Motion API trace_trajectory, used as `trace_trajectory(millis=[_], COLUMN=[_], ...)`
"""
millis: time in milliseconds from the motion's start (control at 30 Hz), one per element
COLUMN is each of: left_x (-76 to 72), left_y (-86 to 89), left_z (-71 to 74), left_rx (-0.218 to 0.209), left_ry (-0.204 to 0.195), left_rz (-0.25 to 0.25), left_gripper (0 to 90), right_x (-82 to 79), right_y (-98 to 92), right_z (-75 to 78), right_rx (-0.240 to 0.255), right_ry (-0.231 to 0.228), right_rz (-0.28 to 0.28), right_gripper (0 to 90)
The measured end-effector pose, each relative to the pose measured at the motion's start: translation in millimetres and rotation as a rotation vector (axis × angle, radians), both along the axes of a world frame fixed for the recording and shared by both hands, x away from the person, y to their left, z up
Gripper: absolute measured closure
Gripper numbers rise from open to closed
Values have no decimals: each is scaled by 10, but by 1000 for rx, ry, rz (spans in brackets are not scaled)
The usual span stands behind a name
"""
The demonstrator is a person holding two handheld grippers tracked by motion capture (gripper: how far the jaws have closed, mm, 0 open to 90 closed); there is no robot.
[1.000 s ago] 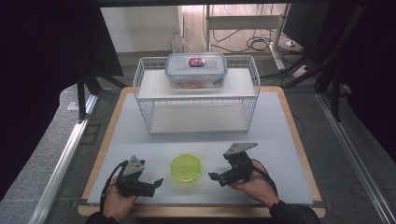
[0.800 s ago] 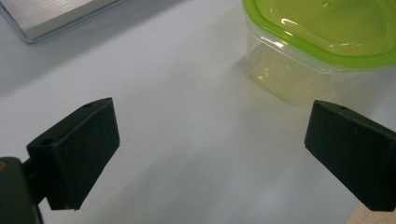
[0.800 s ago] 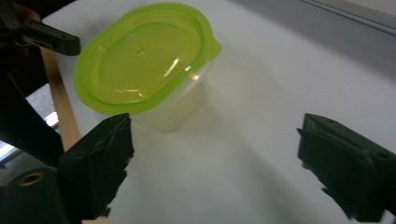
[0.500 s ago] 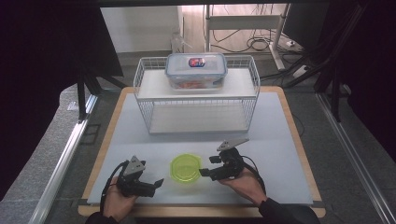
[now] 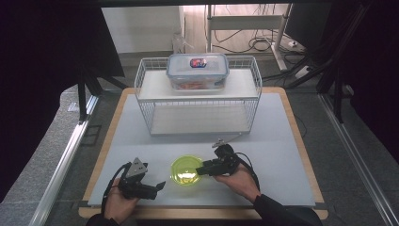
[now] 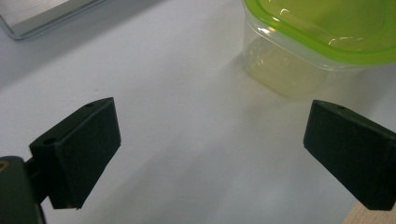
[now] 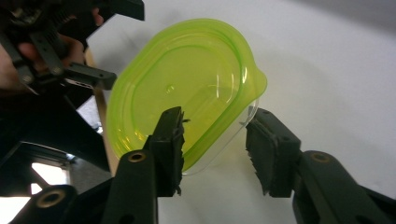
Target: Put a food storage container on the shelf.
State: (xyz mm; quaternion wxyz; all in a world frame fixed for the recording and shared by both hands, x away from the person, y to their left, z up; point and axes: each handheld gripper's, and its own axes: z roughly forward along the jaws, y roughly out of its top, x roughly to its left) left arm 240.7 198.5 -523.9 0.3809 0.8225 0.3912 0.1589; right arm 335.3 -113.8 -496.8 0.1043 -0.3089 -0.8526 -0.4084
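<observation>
In front of me is a table with a pale grey top and a wooden edge around it. It takes the middle of the high view. In the upper middle of the frame a white wire rack stands directly on the top. On the rack's upper shelf sits a clear box with a lid. In the lower middle of the frame a small container with a green lid rests on the grey top, near the front edge.
</observation>
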Motion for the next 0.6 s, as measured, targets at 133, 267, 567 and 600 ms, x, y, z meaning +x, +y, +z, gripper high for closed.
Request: trace_trajectory(millis=[133, 267, 567, 600], left_x=[1, 4, 4, 4], left_y=[-10, -12, 1, 4], left_z=[-6, -9, -11, -10], left_rx=[6, 9, 12, 11], left_ry=[2, 4, 6, 6], left_rz=[-5, -8, 1, 3], left_gripper=[40, 41, 42, 43], right_x=[27, 50, 96, 106], right_y=[8, 28, 90, 97], right_z=[5, -3, -2, 0], right_rx=[2, -5, 13, 15], right_ry=[23, 27, 61, 64], right_rz=[6, 15, 31, 28], right_gripper=[689, 729, 644, 631])
